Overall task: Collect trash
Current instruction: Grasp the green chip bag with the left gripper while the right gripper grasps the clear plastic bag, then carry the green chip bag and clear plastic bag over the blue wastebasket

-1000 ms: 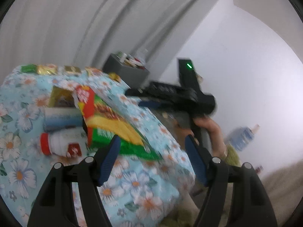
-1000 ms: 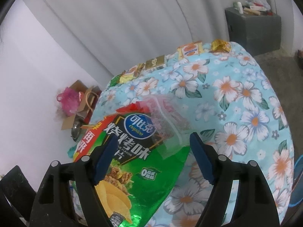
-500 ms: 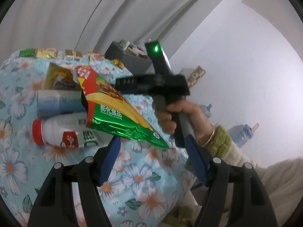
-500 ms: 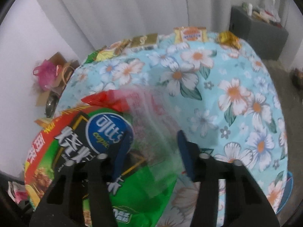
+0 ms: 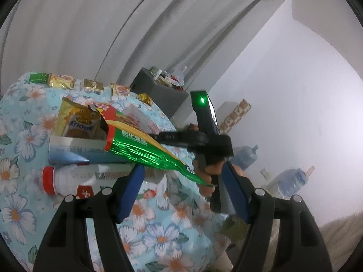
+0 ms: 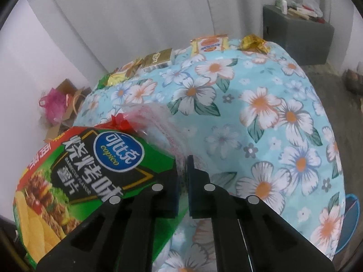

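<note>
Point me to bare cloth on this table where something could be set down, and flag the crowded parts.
Free: the wide floral tablecloth between the far-edge snack packets and the near right edge. Crowded: the left, where the green chip bag, clear wrapper, snack box, blue-white carton and red-capped bottle cluster. The far edge is lined with packets.

A room with plain white walls (image 5: 283,72) and a long pale grey curtain (image 5: 95,27) hanging in folds along the back. A table sits under a light blue tablecloth (image 6: 261,117) printed with white and orange flowers. Beyond it, beside the curtain, stands a dark grey cabinet (image 6: 297,36) with small clutter on top. Large blue water bottles (image 5: 246,157) stand on the floor by the far wall. A cardboard box (image 6: 65,104) holding something pink sits in a corner. The light is soft and even.
</note>
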Tool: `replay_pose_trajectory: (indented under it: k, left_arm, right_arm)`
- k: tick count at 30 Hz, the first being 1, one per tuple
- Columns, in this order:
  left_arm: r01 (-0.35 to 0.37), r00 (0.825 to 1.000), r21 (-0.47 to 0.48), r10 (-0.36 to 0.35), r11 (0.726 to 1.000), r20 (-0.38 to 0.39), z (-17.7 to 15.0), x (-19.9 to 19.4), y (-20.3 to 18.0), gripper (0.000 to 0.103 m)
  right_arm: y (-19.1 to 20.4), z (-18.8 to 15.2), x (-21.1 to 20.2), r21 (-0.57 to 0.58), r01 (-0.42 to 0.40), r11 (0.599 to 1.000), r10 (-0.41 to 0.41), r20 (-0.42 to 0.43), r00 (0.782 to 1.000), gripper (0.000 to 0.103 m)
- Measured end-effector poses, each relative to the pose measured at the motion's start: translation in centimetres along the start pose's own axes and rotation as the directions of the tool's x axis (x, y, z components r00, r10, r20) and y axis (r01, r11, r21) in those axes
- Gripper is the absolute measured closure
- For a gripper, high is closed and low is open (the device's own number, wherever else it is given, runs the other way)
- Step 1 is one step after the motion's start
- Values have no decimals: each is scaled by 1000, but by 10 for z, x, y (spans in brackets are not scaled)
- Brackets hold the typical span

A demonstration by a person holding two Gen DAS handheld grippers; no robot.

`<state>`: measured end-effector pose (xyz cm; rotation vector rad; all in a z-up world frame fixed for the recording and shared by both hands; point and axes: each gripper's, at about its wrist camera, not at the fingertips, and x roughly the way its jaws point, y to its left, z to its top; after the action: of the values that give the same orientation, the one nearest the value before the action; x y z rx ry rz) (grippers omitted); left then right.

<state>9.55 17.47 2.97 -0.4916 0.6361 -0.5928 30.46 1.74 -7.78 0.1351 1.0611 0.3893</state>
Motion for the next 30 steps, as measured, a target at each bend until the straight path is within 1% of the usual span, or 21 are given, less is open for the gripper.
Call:
replay_pose_trajectory:
  k: [5, 8, 9, 10, 11, 13, 14, 16, 17, 20, 22, 25, 30]
  left_arm:
    - [-19, 1000, -73, 20, 997, 14, 8, 8, 8, 35]
    - [-65, 998, -126, 67, 990, 8, 12, 15, 15, 35]
    - [-91, 996, -146, 92, 985, 0, 13, 19, 19, 35]
    - [-103, 995, -164, 103, 981, -7, 14, 22, 22, 40]
    - [-116, 993, -186, 115, 976, -16, 14, 25, 26, 43]
    - [-134, 991, -199, 130, 971, -29, 13, 27, 31, 55]
    - [-144, 989, -197, 140, 970, -39, 12, 27, 31, 58]
    - [-157, 987, -190, 151, 969, -50, 10, 27, 30, 68]
    - [-161, 987, -182, 153, 970, -54, 9, 26, 28, 69]
    - [-157, 987, -136, 152, 978, -46, 5, 23, 19, 77]
    - [-155, 987, -87, 152, 984, -44, 3, 22, 10, 81]
    - [-149, 988, -32, 147, 988, -40, 0, 22, -1, 86]
    - [-147, 988, 58, 149, 987, -29, -3, 21, -16, 89]
  right_arm:
    - [1, -4, 1, 7, 0, 1000, 0, 4, 1000, 100]
    - [3, -4, 2, 5, 4, 1000, -4, 8, 1000, 100]
    - [3, -5, 2, 7, 2, 1000, -2, 8, 1000, 100]
    - [2, -5, 2, 10, 1, 1000, -1, 9, 1000, 100]
    - [2, -6, 2, 13, 0, 1000, 0, 11, 1000, 100]
    - [2, -7, 1, 18, -2, 1000, 2, 14, 1000, 100]
    - [1, -7, 0, 20, -3, 1000, 3, 17, 1000, 100]
    - [0, -9, -3, 24, -7, 1000, 6, 22, 1000, 100]
    - [-1, -10, -4, 26, -8, 1000, 7, 25, 1000, 100]
    - [-3, -14, -11, 39, -25, 999, 24, 34, 999, 100]
    - [-5, -16, -15, 43, -33, 999, 31, 40, 999, 100]
    - [-9, -20, -23, 54, -47, 997, 44, 52, 998, 101]
    - [-19, -29, -38, 84, -65, 994, 58, 74, 996, 101]
